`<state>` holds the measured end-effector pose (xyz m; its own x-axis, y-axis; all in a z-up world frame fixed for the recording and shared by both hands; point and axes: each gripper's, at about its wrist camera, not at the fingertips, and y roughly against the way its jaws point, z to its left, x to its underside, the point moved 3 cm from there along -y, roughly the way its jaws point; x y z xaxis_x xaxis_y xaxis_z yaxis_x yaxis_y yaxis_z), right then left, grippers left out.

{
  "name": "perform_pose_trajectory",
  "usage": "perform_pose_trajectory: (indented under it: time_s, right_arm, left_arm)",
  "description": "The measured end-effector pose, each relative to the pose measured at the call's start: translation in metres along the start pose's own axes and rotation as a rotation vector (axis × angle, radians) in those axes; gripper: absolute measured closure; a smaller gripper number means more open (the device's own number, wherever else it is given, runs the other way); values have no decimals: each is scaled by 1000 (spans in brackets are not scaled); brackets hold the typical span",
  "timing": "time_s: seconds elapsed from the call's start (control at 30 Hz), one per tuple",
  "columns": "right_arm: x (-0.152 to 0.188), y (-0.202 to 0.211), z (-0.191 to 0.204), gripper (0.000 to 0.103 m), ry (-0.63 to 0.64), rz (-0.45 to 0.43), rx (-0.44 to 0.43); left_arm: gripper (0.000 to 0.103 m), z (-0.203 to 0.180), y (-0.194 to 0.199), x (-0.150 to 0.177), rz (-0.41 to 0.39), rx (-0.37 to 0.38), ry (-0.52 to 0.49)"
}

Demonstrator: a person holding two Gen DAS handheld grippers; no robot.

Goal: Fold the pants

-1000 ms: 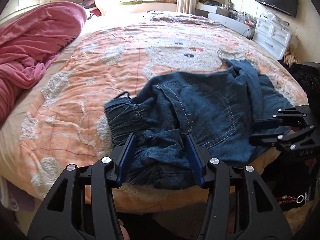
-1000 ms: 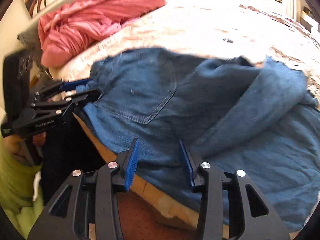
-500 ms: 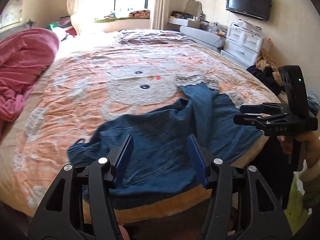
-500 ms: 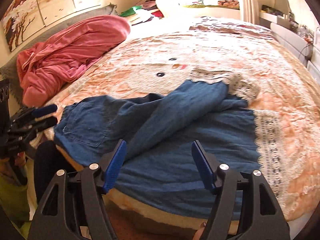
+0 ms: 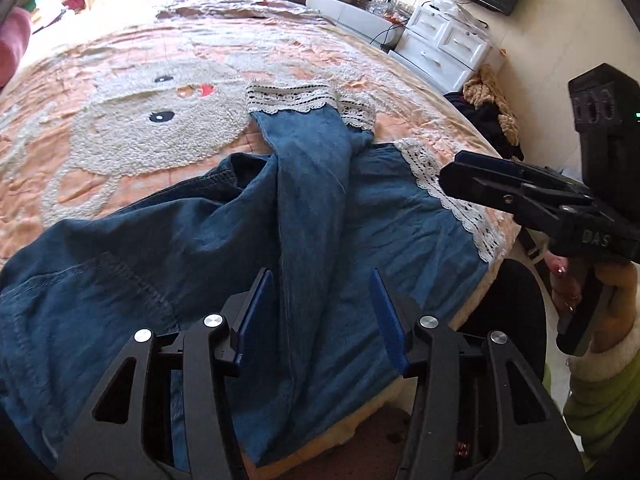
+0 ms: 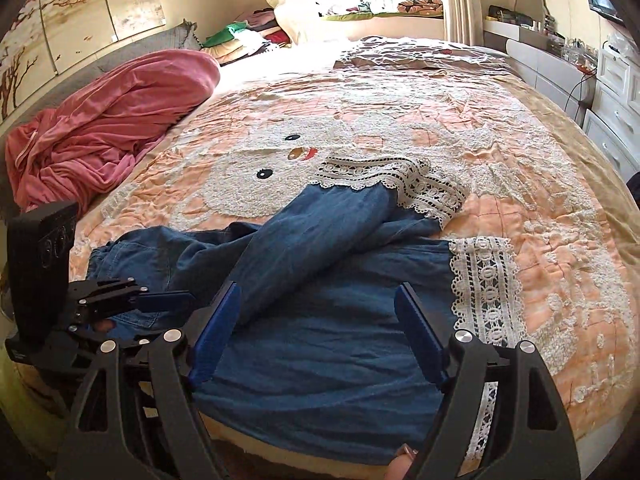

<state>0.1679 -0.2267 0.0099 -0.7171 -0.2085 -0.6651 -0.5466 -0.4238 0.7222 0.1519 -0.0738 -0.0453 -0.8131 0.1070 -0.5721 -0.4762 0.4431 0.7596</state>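
The pants (image 6: pixel 328 320) are spread on the bed (image 6: pixel 520 128), one leg crossed over. The left gripper (image 5: pixel 320 312) and right gripper (image 6: pixel 316 328) are held wide apart above them, nothing gripped.

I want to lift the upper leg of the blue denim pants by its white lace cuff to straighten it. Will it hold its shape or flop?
The blue denim pants will probably flop: the upper leg already lies creased and draped across the other. Its white lace cuff looks thin and openwork, so it may stretch or snag. On the fuzzy peach bedspread, dragging would likely bunch the cloth.

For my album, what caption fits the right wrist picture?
Open right gripper hovers over lace-hemmed denim pants on bed.
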Motion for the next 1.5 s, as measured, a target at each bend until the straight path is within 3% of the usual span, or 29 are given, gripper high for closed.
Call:
perform_pose_trajectory:
  time_s: [0.07, 0.17, 0.27, 0.37, 0.43, 0.7, 0.77, 0.83, 0.87, 0.93, 1.17, 1.5]
  right_arm:
    - [-9, -6, 1, 22, 7, 2, 8]
    - [-24, -19, 5, 18, 11, 7, 4]
    - [-40, -40, 14, 18, 24, 19, 9]
    - [-57, -70, 24, 18, 52, 54, 40]
    - [-69, -93, 27, 18, 65, 88, 74]
    - [-99, -185, 22, 22, 106, 208, 282]
    - [-100, -199, 14, 33, 103, 237, 323]
    - [-100, -208, 10, 70, 110, 256, 326]
    - [-99, -210, 9, 78, 117, 258, 307]
    - [-99, -205, 2, 96, 104, 239, 306]
    - [-101, -134, -31, 96, -89, 106, 163]
    - [-79, -30, -71, 97, -301, -52, 73]
  left_arm:
    - [61, 4, -8, -5, 2, -38, 12]
    - [75, 5, -16, -6, -17, 24, 42]
    - [88, 9, -26, -4, -18, 33, 53]
    - [94, 7, -30, 0, -37, 96, 68]
    - [94, 2, -30, 3, -42, 129, 59]
    - [94, -7, -31, 6, -69, 120, 3]
    - [94, -5, -30, 8, -72, 126, 9]
    - [94, -2, -28, 9, -75, 125, 16]
    - [94, -1, -28, 10, -74, 117, 16]
    - [94, 4, -26, 8, -77, 100, 22]
    - [94, 9, -27, 9, -85, 69, 23]
    - [97, 2, -15, 11, -129, 28, -41]
